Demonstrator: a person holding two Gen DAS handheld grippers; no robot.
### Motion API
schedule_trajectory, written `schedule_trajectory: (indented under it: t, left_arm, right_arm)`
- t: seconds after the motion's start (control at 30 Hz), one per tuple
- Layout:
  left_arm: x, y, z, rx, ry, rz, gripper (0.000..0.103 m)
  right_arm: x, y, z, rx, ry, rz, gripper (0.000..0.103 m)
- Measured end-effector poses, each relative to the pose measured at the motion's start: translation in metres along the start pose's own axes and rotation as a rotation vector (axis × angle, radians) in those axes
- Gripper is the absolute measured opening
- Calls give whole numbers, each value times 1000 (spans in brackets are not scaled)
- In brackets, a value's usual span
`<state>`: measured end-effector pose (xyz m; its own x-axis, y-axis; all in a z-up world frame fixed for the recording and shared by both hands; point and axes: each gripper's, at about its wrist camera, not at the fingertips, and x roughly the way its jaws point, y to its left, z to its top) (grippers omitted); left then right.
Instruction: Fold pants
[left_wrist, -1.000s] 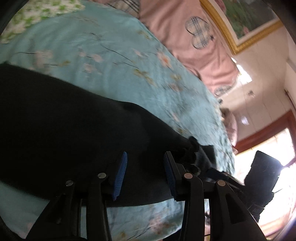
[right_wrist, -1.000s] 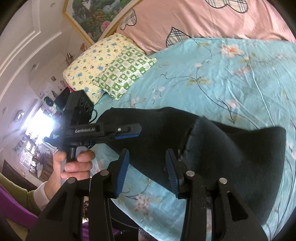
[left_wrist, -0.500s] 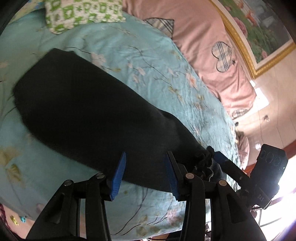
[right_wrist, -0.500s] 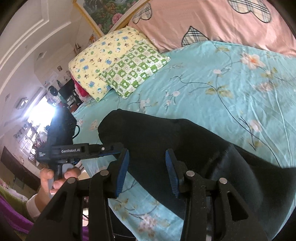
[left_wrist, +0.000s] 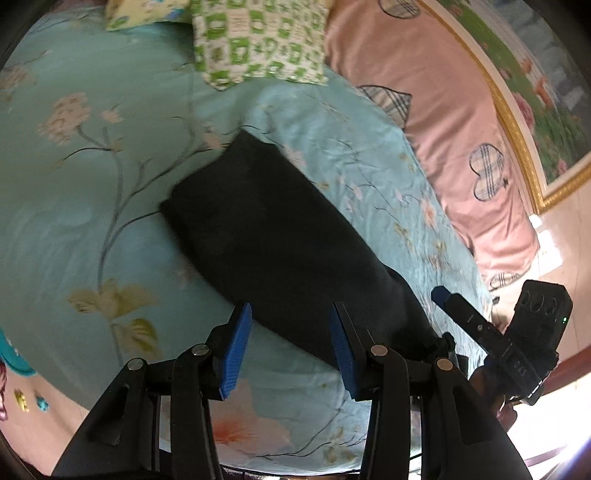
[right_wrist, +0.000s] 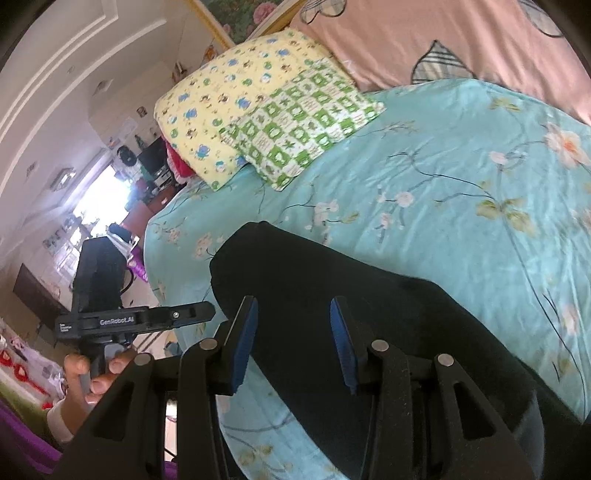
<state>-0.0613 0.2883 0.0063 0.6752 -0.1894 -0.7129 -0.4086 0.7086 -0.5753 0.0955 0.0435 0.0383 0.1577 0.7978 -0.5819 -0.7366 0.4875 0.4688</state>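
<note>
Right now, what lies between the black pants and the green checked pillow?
Only bare turquoise floral bedsheet lies between the black pants and the green checked pillow. The right wrist view shows it most clearly; the left wrist view agrees.

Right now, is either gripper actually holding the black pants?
No, both the left gripper and the right gripper are open above the black pants, which lie flat on the blue floral bedsheet.

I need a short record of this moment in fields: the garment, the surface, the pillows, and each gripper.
garment: black pants, lying flat in a long strip
surface: turquoise flowered bedsheet
pillows: green checked pillow overlapping yellow pillow, at the head of the bed
left gripper: open, holding nothing
right gripper: open, above the pants
</note>
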Motion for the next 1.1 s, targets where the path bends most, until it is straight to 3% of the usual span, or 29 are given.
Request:
schedule_trajectory:
  t: [0.6, 0.87, 1.1]
  left_arm:
    - [8, 42, 18, -134, -15, 76, 46]
    - [20, 55, 26, -174, -6, 72, 46]
    - [30, 62, 28, -194, 3, 57, 46]
  right_arm:
    - [76, 16, 51, -120, 120, 72, 43]
    - [128, 31, 79, -264, 251, 96, 43]
    - [173, 31, 93, -300, 363, 143, 43]
